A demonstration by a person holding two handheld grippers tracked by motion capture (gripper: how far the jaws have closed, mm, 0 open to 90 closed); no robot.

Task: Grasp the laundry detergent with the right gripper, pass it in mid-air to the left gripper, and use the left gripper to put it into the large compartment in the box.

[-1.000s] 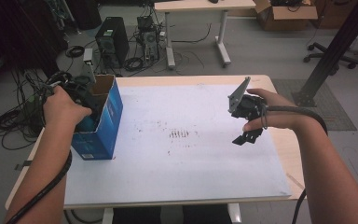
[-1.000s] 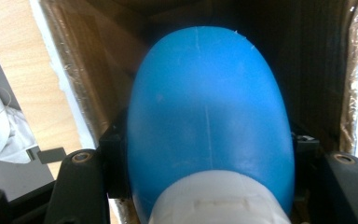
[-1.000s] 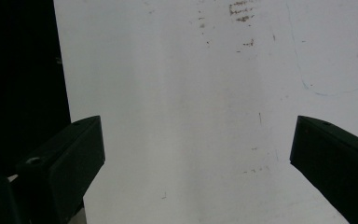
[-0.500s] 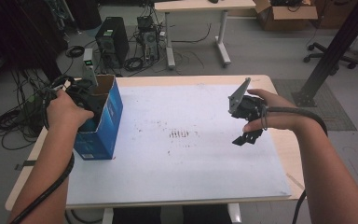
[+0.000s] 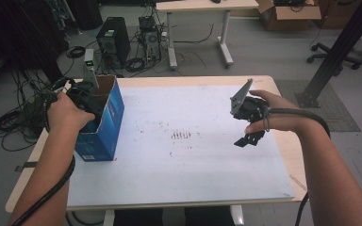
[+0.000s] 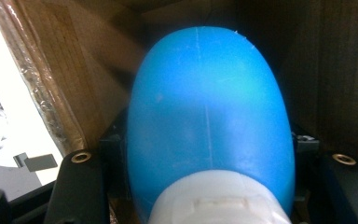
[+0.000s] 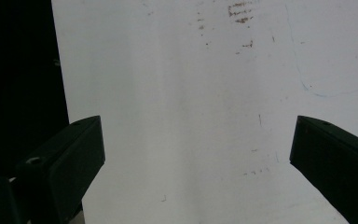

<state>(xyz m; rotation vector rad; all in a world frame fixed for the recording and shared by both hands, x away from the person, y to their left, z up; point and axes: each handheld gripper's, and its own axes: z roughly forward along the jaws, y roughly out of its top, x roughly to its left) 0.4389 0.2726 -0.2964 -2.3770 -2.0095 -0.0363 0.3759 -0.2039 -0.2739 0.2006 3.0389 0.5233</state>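
- Across the middle of the high view: table [image 5: 283,141] with a pale wooden rim, covered by a white sheet [image 5: 188,165] marked with small dark smudges near its centre; same sheet seen up close in the right gripper view [image 7: 182,116], with brownish specks at the far edge and a faint blue pen line at the right.
- On the left part of the table: blue cardboard box [image 5: 104,127], upright, top open, brown inside, standing on the sheet's left edge.
- Over the open top of that box: left hand [image 5: 68,113] holding the left gripper [image 5: 86,96], reaching down into the box, black cable trailing back along the forearm.
- Inside the box, in the left gripper view: blue bottle [image 6: 209,116] with a white cap [image 6: 219,200], rounded end pointing away from the camera, brown cardboard walls around it; jaws clenched against both sides of the bottle.
- Over the right part of the table: right hand [image 5: 275,115] holding the right gripper [image 5: 247,139] above the sheet, well apart from the box, grey three-cornered plate sticking up at its far side.
- In the right gripper view: both black jaws spread wide, released, bare white sheet between them.
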